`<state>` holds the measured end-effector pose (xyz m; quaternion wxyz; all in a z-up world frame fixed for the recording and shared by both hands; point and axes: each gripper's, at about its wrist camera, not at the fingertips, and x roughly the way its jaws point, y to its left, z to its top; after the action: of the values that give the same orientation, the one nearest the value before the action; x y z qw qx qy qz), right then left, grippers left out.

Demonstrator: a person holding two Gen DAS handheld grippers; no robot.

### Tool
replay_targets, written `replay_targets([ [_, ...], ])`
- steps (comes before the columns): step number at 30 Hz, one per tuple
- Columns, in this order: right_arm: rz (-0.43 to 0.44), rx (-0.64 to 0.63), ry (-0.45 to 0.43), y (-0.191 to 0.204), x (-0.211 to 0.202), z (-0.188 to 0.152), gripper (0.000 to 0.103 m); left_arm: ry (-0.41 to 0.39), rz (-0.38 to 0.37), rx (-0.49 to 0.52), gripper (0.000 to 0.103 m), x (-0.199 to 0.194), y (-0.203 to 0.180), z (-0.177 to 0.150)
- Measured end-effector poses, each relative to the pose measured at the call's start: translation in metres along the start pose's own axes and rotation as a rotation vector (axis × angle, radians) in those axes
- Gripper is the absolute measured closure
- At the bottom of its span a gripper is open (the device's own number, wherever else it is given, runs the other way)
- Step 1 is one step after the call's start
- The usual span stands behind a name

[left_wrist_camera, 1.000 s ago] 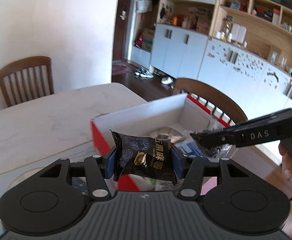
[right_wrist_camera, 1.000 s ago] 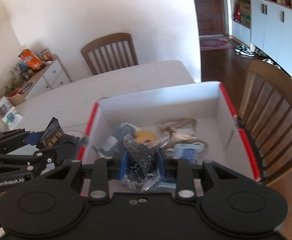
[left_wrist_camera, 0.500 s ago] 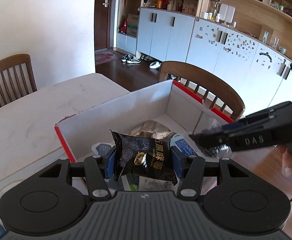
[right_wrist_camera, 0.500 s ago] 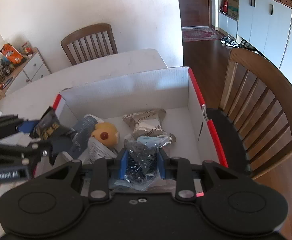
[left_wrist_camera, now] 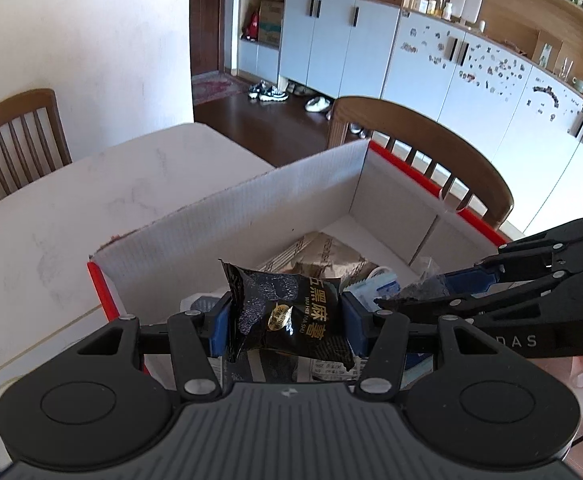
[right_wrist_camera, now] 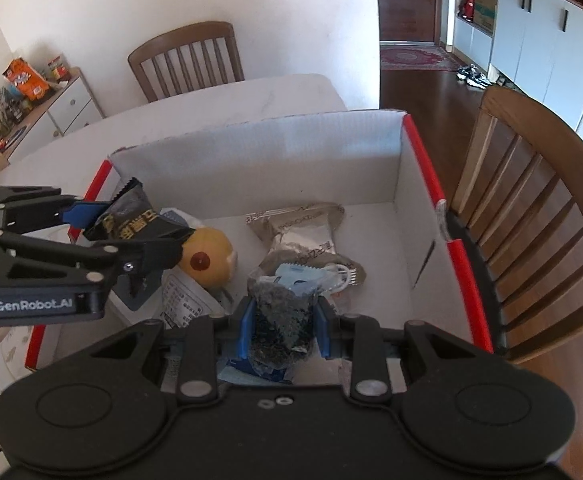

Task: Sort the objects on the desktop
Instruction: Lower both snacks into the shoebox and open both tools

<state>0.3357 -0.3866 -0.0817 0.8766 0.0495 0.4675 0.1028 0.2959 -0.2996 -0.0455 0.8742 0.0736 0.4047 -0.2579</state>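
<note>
Tongs held both loads above the box [right_wrist_camera: 423, 184]: left tongs [left_wrist_camera: 285, 320] clamped the black snack packet [left_wrist_camera: 287, 316], right tongs [right_wrist_camera: 282, 326] pinched the clear bag of dark bits [right_wrist_camera: 281, 320], presumably for dropping in.

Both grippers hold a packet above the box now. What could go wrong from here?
1. The left gripper and right gripper are close over the box; they may bump on release.
2. The black packet hangs near the box's left wall, so it may drop outside.
3. The clear packet may land on the yellow fruit and roll off.
</note>
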Motion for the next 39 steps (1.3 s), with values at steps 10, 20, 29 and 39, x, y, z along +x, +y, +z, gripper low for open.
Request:
replay_targets([
  [10,0.021,-0.018,0.014,0.001,0.004,0.0,0.069,0.053,-0.015,-0.013,0.047,0.01,0.0,-0.009],
  [20,0.032,-0.024,0.024,0.001,0.0,-0.005,0.067,0.067,-0.023,-0.014,0.041,0.007,-0.004,-0.019],
  [29,0.043,-0.035,0.026,0.001,-0.011,-0.009,0.058,0.061,-0.032,0.013,0.036,-0.005,-0.013,-0.026],
  [39,0.04,-0.023,0.018,-0.003,-0.026,-0.014,0.057,0.034,-0.051,-0.013,0.033,-0.023,-0.018,-0.029],
])
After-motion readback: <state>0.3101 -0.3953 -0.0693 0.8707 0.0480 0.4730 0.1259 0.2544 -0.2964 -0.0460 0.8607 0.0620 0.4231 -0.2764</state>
